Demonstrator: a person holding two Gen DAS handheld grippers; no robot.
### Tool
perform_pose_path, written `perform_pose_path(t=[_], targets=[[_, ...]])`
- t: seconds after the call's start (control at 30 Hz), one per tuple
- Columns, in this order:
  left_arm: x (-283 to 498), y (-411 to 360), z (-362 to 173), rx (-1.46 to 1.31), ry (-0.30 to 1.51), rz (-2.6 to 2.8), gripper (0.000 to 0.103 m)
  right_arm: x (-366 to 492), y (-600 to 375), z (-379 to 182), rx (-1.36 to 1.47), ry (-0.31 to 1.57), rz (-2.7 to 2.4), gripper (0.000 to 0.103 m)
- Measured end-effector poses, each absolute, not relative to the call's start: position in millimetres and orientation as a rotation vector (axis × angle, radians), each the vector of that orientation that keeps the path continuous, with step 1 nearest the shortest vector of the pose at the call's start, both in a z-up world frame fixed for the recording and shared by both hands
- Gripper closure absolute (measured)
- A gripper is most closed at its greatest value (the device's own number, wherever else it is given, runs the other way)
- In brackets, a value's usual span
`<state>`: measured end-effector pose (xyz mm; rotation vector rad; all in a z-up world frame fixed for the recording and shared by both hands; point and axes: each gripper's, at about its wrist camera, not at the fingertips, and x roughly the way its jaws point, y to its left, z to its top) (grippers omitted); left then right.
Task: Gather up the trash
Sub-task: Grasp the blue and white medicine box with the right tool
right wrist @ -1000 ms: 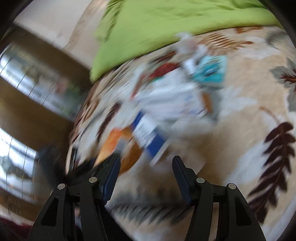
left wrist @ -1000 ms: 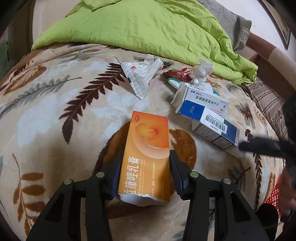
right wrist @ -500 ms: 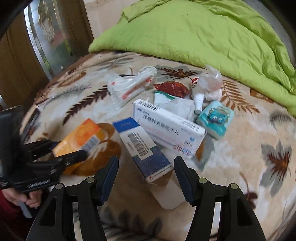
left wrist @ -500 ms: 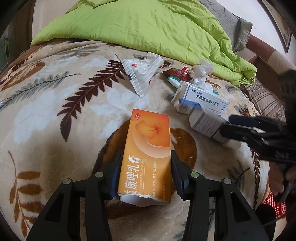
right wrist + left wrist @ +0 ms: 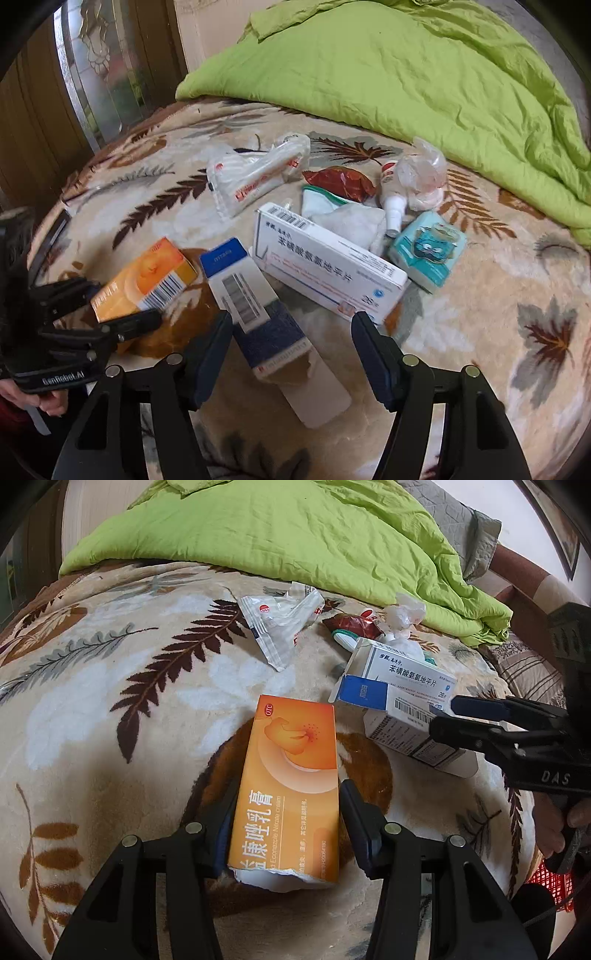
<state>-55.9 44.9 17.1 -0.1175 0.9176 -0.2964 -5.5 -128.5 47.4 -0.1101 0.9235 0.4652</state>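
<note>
- Leaf-patterned blanket (image 5: 110,709) across the whole bed, carrying all the litter.
- Green quilt (image 5: 295,539) bunched along the far edge, behind the pile of trash.
- Left gripper (image 5: 284,827) low over the blanket, jaws straddling the near end of the orange box (image 5: 291,775); left pad against the box edge or nearly so, right pad just beside the other edge. Whether actually squeezing, cannot tell; box flat on the blanket.
- Right gripper (image 5: 291,350) spread wide, released, holding nothing; blue-and-white box (image 5: 255,314) between the fingers, close to the left one, well clear of the right. Seen in the left wrist view reaching in from the right, tips over that same box.
- White box (image 5: 328,273) with blue print, lying just beyond the blue-and-white box and partly overlapping it.
- Crumpled clear wrapper (image 5: 255,173) with red print, farther back, apart from the boxes.
- Teal tissue pack (image 5: 428,251), just right of the white box.
- White wad (image 5: 351,221) behind the white box, touching the pack's side of the pile.
- Dark red wrapper (image 5: 340,181), beyond the wad.
- Crinkled clear bag (image 5: 421,170) by a small white bottle (image 5: 393,206), near the quilt edge.
- Hand (image 5: 48,398) at the lower left of the right wrist view, on the left gripper's handle.
</note>
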Motion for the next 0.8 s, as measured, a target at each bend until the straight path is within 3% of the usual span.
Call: perform_pose_path(t=[0.23,0.27,0.3,0.63,0.73,0.8], targets=[[-56.2,41.9,16.7,-0.096,0.918,-0.298,0.050,-6.5,-112.1,32.6,-0.106,0.966,0.506,0.039],[-56.6,41.7,16.6,-0.094,0.918,-0.297,0.050,-9.9,-109.4,30.6,-0.119,0.956,0.496,0.043],[-56.8,41.6,16.6,-0.091,0.918,-0.296,0.050,-12.7,-107.3,27.9,-0.125,0.957,0.483,0.059],[-57.7,38.8,16.4,-0.065,0.913,-0.291,0.046,-67.8,-132.1,49.8,0.068,0.853,0.290,0.060],[-61.3,40.4,18.7,-0.063,0.889,-0.252,0.058,-92.4,-143.9,56.1,0.063,0.805,0.221,0.060],[-63.2,43.5,20.8,-0.086,0.875,-0.259,0.059,-108.9,-154.5,57.8,0.066,0.780,0.176,0.060]])
